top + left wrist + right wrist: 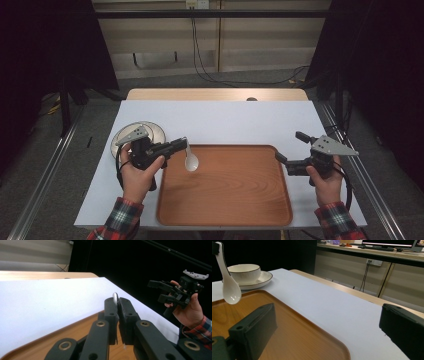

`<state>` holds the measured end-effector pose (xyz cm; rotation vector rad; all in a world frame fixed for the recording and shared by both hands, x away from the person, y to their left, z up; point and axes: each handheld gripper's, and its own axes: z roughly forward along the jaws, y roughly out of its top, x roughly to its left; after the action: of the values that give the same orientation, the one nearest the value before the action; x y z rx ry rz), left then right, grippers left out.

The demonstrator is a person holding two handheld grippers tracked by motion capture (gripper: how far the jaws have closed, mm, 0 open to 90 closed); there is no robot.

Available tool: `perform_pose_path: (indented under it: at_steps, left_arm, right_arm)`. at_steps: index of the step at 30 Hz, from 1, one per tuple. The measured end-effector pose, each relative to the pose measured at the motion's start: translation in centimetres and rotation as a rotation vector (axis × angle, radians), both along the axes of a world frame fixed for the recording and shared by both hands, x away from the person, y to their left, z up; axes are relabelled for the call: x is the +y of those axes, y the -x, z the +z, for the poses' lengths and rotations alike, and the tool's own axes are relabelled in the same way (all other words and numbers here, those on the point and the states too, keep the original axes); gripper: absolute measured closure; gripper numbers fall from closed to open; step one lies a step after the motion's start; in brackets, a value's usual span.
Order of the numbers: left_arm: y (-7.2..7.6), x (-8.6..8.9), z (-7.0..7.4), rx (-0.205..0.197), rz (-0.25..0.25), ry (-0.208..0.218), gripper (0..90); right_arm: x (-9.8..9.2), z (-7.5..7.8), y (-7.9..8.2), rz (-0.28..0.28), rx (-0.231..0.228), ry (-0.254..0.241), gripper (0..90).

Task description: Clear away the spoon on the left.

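High view shows my left gripper (pixel 181 145) pinching the white spoon (pixel 190 160) by its handle, left of centre over the tray (pixel 225 210); glazed ceramic, I judge it light, slippery, chippable, while my right gripper (pixel 289 146) stands spread.

You work in a lab-style recording bay, not a home. A white sheet (pixel 220 120) covers the wooden table (pixel 215 94), and metal rails (pixel 42 175) run along the grey floor at left and right. Black curtains (pixel 380 60) close both sides. On the far panelled wall (pixel 270 45), cables (pixel 200 60) drop from a socket (pixel 196 4). A bench with a keyboard (pixel 377 248) and monitor (pixel 387 242) stands at the far right.
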<state>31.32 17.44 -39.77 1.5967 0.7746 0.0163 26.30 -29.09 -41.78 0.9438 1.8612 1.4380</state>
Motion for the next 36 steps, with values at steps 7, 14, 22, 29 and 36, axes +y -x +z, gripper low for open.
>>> perform_pose_path:
  at_steps: [7,14,22,29,36]
  left_arm:
    - [0.3,-0.4,-0.5,0.011,-0.028,-0.009,85.6]
    - [0.3,-0.5,-1.2,0.038,-0.052,-0.009,85.6]
    - [0.6,-0.4,-2.0,0.054,-0.061,-0.025,85.6]
    - [0.8,-0.3,-2.4,0.06,-0.072,-0.043,85.6]
    - [1.2,-0.6,-2.5,0.054,-0.086,-0.044,85.6]
  right_arm:
    - [0.1,-0.1,-0.1,0.002,-0.001,0.002,0.9]
    - [0.1,-0.1,-0.1,-0.004,0.005,0.003,0.9]
    - [0.1,-0.1,-0.2,-0.001,0.005,0.013,1.0]
    - [0.1,-0.2,-0.3,-0.002,0.006,0.012,1.0]
    - [0.2,-0.2,-0.3,0.0,0.006,0.016,1.0]
